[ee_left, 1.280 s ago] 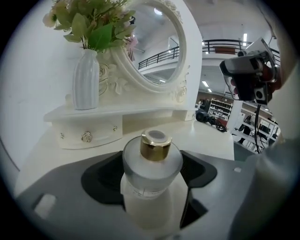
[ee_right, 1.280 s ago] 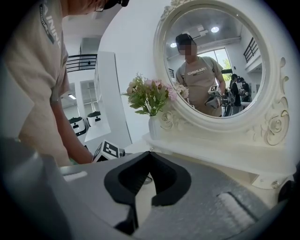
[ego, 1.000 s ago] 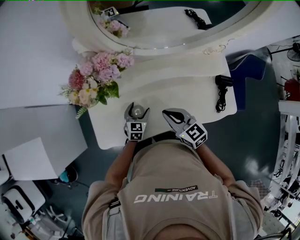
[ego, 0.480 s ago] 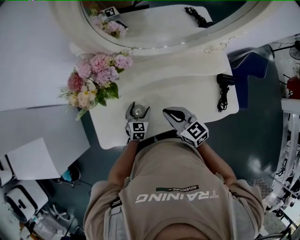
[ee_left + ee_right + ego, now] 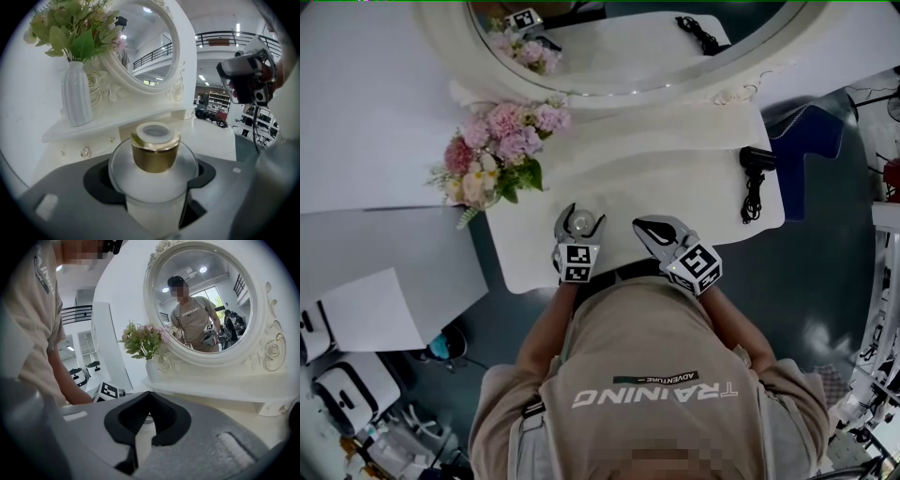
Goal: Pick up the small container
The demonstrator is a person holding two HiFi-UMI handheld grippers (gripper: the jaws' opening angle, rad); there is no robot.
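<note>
Left gripper [image 5: 582, 216] jaws are sitting wide around the gold-capped frosted jar [image 5: 155, 180], not clamping yet. Right gripper [image 5: 149, 397] is staying shut, empty. Risk: the round jar slipping or tipping under an off-centre squeeze.

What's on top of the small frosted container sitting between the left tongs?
A gold collar with a white top crowns the small container. The left tongs cover its lower part, so its base cannot be seen.

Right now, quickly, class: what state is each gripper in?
Left gripper: jaws open around the small container, not clamped on it yet.
Right gripper: jaws shut, empty.
</note>
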